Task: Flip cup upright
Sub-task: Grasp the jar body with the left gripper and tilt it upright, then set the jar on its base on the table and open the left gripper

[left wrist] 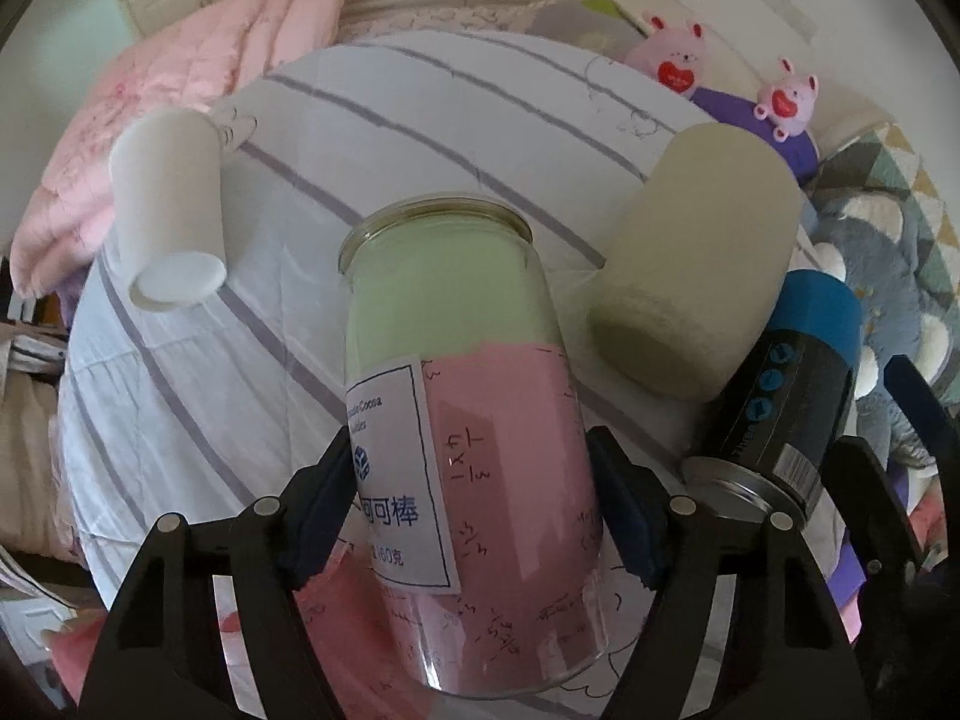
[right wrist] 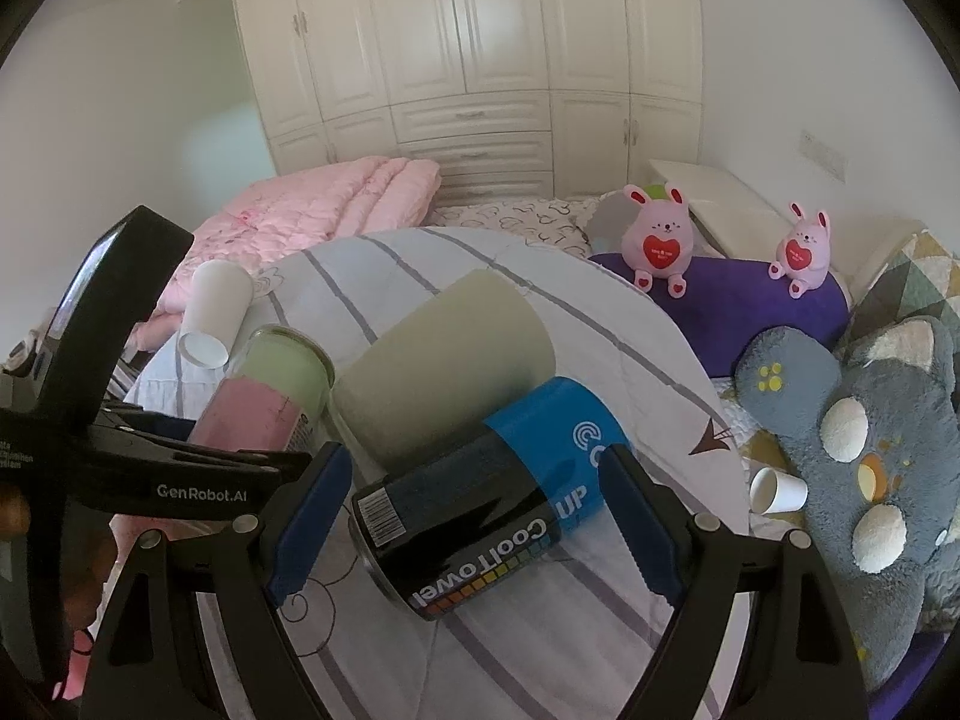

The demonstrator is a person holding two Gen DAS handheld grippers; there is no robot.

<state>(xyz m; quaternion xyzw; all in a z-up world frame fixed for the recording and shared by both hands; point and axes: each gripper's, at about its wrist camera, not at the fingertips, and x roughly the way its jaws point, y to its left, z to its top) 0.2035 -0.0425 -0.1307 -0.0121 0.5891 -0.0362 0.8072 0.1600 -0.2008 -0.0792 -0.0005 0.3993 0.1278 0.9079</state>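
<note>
Glass cup (left wrist: 462, 420) lying between pads of left claw (left wrist: 474, 516)

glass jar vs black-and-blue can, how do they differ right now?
The glass jar is clear, with pink and green paper inside; the can is opaque black and blue. The left gripper has its pads against the jar; the right gripper straddles the can with gaps on both sides. Both lie tipped on the striped quilt.
</note>
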